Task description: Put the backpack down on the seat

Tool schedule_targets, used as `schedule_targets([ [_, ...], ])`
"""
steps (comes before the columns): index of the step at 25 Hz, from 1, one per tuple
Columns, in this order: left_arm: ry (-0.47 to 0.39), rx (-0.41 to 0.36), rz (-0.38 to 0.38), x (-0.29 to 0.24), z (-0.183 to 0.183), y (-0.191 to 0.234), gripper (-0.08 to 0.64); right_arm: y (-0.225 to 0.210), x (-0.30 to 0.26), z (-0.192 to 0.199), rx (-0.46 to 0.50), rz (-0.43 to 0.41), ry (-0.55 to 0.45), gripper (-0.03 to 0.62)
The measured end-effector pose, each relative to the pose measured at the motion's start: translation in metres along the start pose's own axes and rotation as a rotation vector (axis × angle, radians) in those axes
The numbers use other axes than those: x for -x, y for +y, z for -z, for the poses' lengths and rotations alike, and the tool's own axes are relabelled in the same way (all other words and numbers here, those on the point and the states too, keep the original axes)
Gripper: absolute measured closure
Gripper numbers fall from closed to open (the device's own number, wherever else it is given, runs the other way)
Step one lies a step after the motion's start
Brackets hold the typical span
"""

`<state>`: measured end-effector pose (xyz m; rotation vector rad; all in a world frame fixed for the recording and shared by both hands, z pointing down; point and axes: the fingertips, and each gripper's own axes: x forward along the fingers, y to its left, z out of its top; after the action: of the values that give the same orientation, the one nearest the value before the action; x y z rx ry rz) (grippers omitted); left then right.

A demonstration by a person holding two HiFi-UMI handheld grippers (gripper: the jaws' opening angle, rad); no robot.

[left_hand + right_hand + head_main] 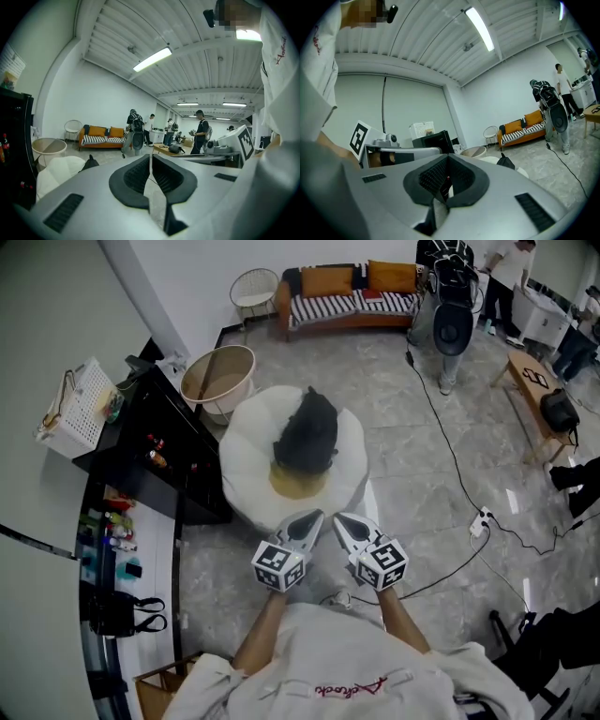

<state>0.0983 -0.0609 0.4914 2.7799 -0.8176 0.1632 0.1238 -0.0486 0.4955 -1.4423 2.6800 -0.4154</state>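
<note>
A black backpack (307, 432) rests on the round white cushioned seat (246, 451), in front of me on the floor. Its top also shows in the left gripper view (90, 162) and the right gripper view (505, 162). My left gripper (312, 518) and right gripper (341, 520) are side by side, close to my body and just short of the seat's near edge. Both point toward the seat. The left gripper's (150, 159) jaws meet with nothing between them. The right gripper (447, 161) is likewise shut and empty. Neither touches the backpack.
A black shelf unit (159, 451) stands left of the seat, a round tub (217, 376) behind it. A cable and power strip (482, 518) lie on the tiled floor to the right. An orange sofa (352, 292), a wooden bench (530, 381) and several people are at the back.
</note>
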Motion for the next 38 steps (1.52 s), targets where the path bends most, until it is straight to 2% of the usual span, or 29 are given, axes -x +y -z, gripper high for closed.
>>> schedule_targets([
  [7, -0.002, -0.017, 0.018, 0.001, -0.001, -0.011, 0.517, 0.001, 0.005, 0.001, 0.001, 0.005, 0.004, 0.565],
  [17, -0.043, 0.028, -0.031, 0.047, 0.005, 0.02, 0.517, 0.042, -0.021, 0.007, 0.052, -0.01, 0.023, 0.565],
  [22, -0.053, 0.037, -0.022, 0.057, 0.007, 0.027, 0.517, 0.054, -0.029, 0.008, 0.049, -0.013, 0.018, 0.566],
  [30, -0.049, 0.04, -0.005, 0.056, 0.013, 0.025, 0.517, 0.054, -0.027, 0.009, 0.051, 0.002, 0.017, 0.565],
  [38, -0.055, 0.05, -0.027, 0.056, 0.013, 0.027, 0.517, 0.054, -0.027, 0.012, 0.058, -0.006, 0.031, 0.565],
])
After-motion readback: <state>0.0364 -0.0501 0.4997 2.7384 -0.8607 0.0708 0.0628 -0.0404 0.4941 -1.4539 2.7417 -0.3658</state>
